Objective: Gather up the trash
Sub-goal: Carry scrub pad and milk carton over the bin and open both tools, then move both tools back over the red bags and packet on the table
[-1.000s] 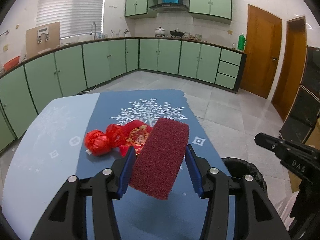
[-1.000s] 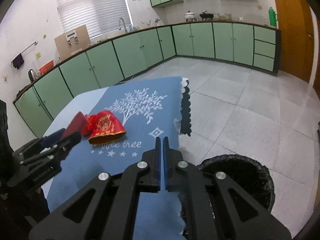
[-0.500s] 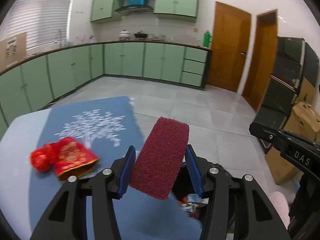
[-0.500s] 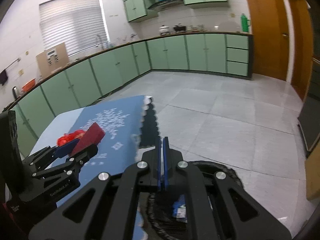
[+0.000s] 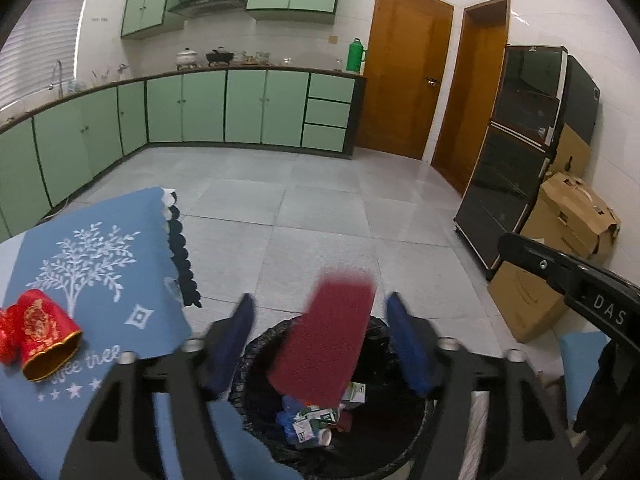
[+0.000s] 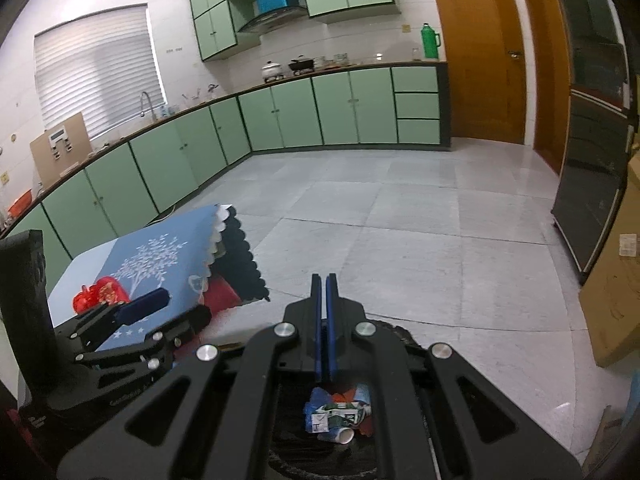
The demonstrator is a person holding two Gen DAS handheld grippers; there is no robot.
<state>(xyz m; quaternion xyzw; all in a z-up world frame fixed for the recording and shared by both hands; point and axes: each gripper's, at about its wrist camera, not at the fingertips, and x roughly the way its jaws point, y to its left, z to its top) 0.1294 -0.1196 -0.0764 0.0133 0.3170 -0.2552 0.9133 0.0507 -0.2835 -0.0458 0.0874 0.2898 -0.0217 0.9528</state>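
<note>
My left gripper (image 5: pixel 320 312) is open above a black-lined trash bin (image 5: pixel 256 344). A dark red scouring pad (image 5: pixel 324 340), blurred, hangs free between the spread jaws over the bin, touching neither. The pad (image 6: pixel 218 298) and the left gripper (image 6: pixel 160 308) also show in the right wrist view. Several pieces of trash (image 5: pixel 312 420) lie in the bin. My right gripper (image 6: pixel 325 280) is shut and empty above the bin (image 6: pixel 340 432). A red and gold paper cup (image 5: pixel 44 336) with crumpled red wrapping lies on the blue tablecloth (image 5: pixel 92 248).
The table with the blue cloth (image 6: pixel 160 252) stands left of the bin. Green kitchen cabinets (image 5: pixel 224 108) line the far wall. A black glass cabinet (image 5: pixel 520 152) and cardboard boxes (image 5: pixel 568 216) stand at the right. Grey tiled floor (image 5: pixel 320 200) lies beyond.
My left gripper swung right from the table to above the bin and opened, letting go of the red pad. My right gripper also moved over the bin, still shut.
</note>
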